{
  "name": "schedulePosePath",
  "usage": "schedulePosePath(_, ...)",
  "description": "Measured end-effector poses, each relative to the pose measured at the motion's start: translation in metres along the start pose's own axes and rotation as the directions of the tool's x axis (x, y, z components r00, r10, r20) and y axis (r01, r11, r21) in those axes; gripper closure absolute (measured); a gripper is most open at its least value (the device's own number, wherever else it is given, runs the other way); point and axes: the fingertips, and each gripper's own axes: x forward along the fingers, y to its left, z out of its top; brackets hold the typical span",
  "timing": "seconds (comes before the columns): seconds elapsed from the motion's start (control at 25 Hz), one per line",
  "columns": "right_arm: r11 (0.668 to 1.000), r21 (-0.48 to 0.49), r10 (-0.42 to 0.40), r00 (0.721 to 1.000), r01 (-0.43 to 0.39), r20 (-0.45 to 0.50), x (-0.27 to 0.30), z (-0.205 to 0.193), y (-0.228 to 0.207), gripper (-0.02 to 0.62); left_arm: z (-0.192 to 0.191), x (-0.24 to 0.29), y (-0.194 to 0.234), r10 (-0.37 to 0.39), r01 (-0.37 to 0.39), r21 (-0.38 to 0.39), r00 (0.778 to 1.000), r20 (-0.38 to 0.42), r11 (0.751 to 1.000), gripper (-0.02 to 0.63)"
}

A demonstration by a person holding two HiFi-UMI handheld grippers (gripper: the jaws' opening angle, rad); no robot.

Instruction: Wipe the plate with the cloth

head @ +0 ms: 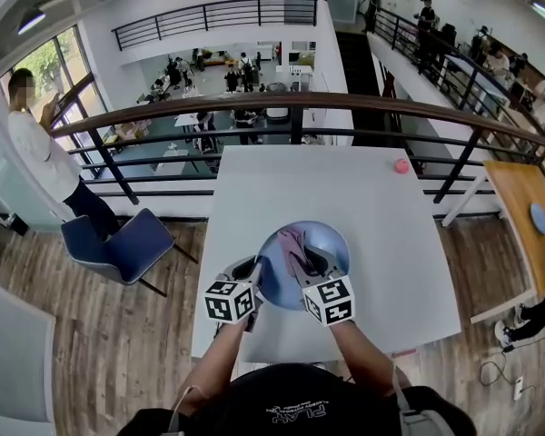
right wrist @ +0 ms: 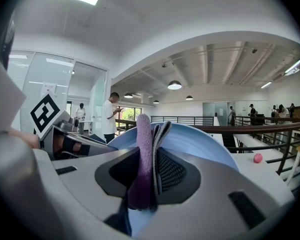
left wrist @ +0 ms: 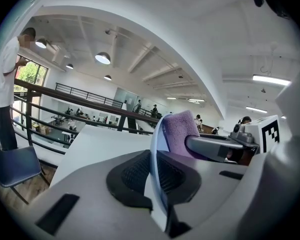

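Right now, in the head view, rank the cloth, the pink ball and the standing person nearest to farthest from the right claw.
1. Cloth: held in the right claw.
2. Pink ball: ahead, to the right.
3. Standing person: far off, upper left.

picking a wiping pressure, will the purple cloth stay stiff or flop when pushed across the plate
Probably floppy: the purple cloth lies folded in layers between the right tongs, pressed against the blue plate. Its fuzzy pile will likely drag on the plate rather than slip.
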Motion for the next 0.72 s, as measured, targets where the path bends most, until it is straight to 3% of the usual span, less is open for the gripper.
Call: schedulePosePath(0.72, 0.984, 0.042, -0.169, 0.983, 0.172, -0.065, -0.032, -0.026, -0.051, 0.497, -0.003, -0.005, 0.003, 0.003, -0.003, -0.026, 1.0, -0.009, 1.0, 0.578)
